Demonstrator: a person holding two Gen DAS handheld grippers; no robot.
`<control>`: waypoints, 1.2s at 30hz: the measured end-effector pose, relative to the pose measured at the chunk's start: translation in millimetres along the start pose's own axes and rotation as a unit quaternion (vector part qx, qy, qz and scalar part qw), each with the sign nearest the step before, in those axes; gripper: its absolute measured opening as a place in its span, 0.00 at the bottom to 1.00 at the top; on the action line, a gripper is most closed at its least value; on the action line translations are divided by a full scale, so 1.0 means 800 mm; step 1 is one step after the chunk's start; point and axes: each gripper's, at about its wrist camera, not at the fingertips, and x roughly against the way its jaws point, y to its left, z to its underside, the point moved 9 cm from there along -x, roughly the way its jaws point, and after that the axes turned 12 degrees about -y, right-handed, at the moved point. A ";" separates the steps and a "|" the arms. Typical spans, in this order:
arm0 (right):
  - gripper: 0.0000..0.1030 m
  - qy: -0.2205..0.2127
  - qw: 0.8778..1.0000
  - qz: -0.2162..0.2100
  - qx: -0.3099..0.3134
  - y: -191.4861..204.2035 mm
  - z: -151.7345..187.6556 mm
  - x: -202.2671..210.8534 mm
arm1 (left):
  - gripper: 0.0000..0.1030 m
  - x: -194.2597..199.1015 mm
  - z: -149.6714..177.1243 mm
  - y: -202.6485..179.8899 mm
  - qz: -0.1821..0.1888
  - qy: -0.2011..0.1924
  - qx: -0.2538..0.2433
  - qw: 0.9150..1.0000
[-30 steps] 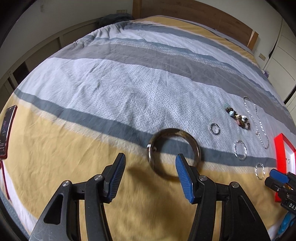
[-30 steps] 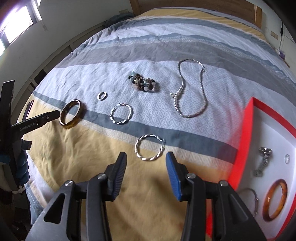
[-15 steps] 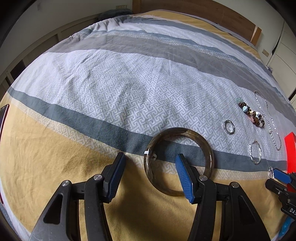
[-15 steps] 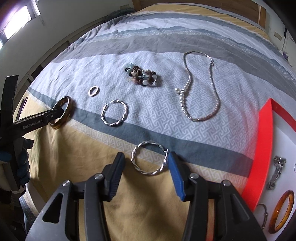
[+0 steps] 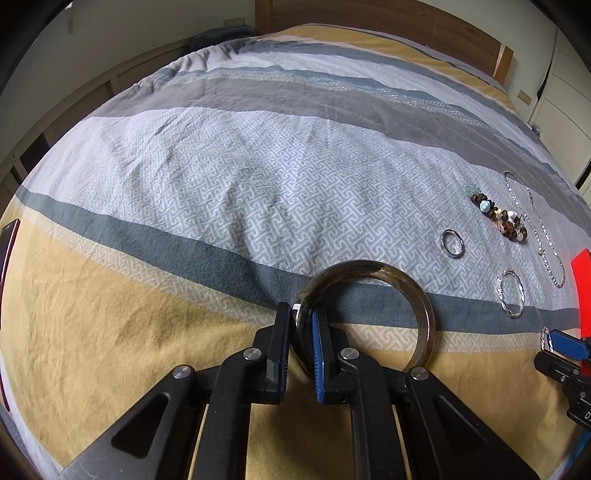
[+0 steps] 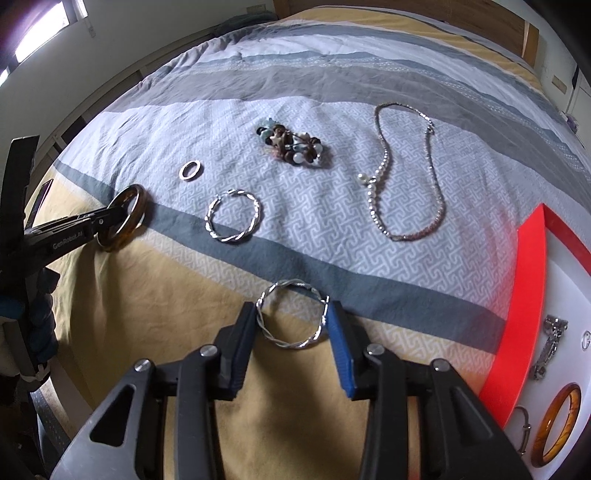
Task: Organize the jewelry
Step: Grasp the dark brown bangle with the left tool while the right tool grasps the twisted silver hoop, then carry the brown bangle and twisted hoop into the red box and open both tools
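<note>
My left gripper is shut on the near rim of a dark brown bangle, which stands tilted on the bedspread; it also shows in the right wrist view. My right gripper is open, its fingers on either side of a twisted silver hoop lying flat. A second twisted hoop, a small ring, a beaded bracelet and a pearl necklace lie beyond.
A red-rimmed white tray at the right holds an amber bangle, a silver clasp piece and a thin bracelet. A dark phone lies at the bed's left edge. A wooden headboard stands at the far end.
My left gripper moved forward and closed on the brown bangle's rim, tilting it up. My right gripper moved forward until its open fingers flank the nearest twisted hoop.
</note>
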 end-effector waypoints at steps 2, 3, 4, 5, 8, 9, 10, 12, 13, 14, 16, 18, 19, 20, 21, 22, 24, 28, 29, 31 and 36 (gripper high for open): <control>0.36 -0.001 1.000 -0.003 -0.002 0.002 0.001 0.005 | 0.10 0.004 0.000 -0.001 0.001 -0.001 0.001 1.000; 0.36 -0.002 1.000 -0.005 -0.002 0.003 0.001 0.007 | 0.10 0.007 -0.001 -0.001 0.001 -0.001 0.001 1.000; 0.36 -0.003 1.000 -0.007 -0.001 0.005 0.001 0.010 | 0.09 0.010 -0.001 -0.001 0.001 -0.002 0.001 1.000; 0.36 -0.004 1.000 -0.010 0.000 0.008 0.001 0.014 | 0.09 0.013 -0.001 -0.001 0.001 -0.002 0.001 1.000; 0.36 -0.009 1.000 -0.015 0.003 0.014 0.002 0.026 | 0.09 0.023 -0.002 -0.003 0.001 -0.004 -0.001 1.000; 0.36 -0.012 1.000 -0.017 0.005 0.017 0.002 0.033 | 0.09 0.027 -0.002 -0.004 0.001 -0.005 -0.003 1.000; 0.36 -0.014 1.000 -0.018 0.006 0.020 0.002 0.038 | 0.09 0.030 -0.002 -0.004 0.000 -0.006 -0.004 1.000; 0.35 -0.019 1.000 -0.020 0.009 0.025 0.001 0.049 | 0.09 0.038 -0.001 -0.005 -0.002 -0.009 -0.006 1.000; 0.35 -0.021 1.000 -0.021 0.010 0.027 0.001 0.054 | 0.09 0.044 -0.001 -0.005 -0.003 -0.011 -0.006 1.000; 0.36 -0.024 0.999 -0.021 0.012 0.030 0.000 0.062 | 0.09 0.048 -0.001 -0.005 -0.003 -0.013 -0.006 1.000; 0.36 -0.029 0.999 -0.021 0.015 0.033 0.001 0.074 | 0.09 0.060 0.000 -0.005 -0.005 -0.018 -0.010 1.000; 0.36 -0.033 0.999 -0.020 0.016 0.037 0.000 0.084 | 0.09 0.071 0.001 -0.005 -0.006 -0.022 -0.013 1.000; 0.36 -0.036 0.999 -0.019 0.016 0.039 0.000 0.090 | 0.09 0.078 0.002 -0.005 -0.006 -0.024 -0.014 1.000; 0.35 -0.038 0.999 -0.018 0.017 0.041 0.000 0.096 | 0.09 0.084 0.002 -0.005 -0.006 -0.027 -0.014 1.000; 0.35 -0.040 0.999 -0.018 0.017 0.042 0.001 0.103 | 0.09 0.092 0.003 -0.004 -0.006 -0.030 -0.015 0.999; 0.36 -0.042 0.999 -0.017 0.016 0.044 0.002 0.109 | 0.09 0.097 0.004 -0.004 -0.006 -0.031 -0.016 0.999; 0.35 -0.047 0.999 -0.015 0.016 0.048 0.004 0.122 | 0.09 0.110 0.006 -0.003 -0.006 -0.036 -0.016 0.999; 0.36 -0.057 0.998 -0.010 0.018 0.053 0.009 0.150 | 0.09 0.138 0.009 -0.002 -0.005 -0.047 -0.016 0.999; 0.36 -0.059 0.998 -0.008 0.020 0.054 0.010 0.157 | 0.09 0.148 0.009 -0.002 -0.004 -0.051 -0.016 0.999; 0.36 -0.065 0.998 -0.005 0.021 0.056 0.013 0.170 | 0.09 0.161 0.009 -0.002 -0.003 -0.057 -0.016 0.998; 0.36 -0.080 0.996 0.002 0.026 0.060 0.018 0.204 | 0.09 0.192 0.012 -0.004 0.001 -0.071 -0.013 0.997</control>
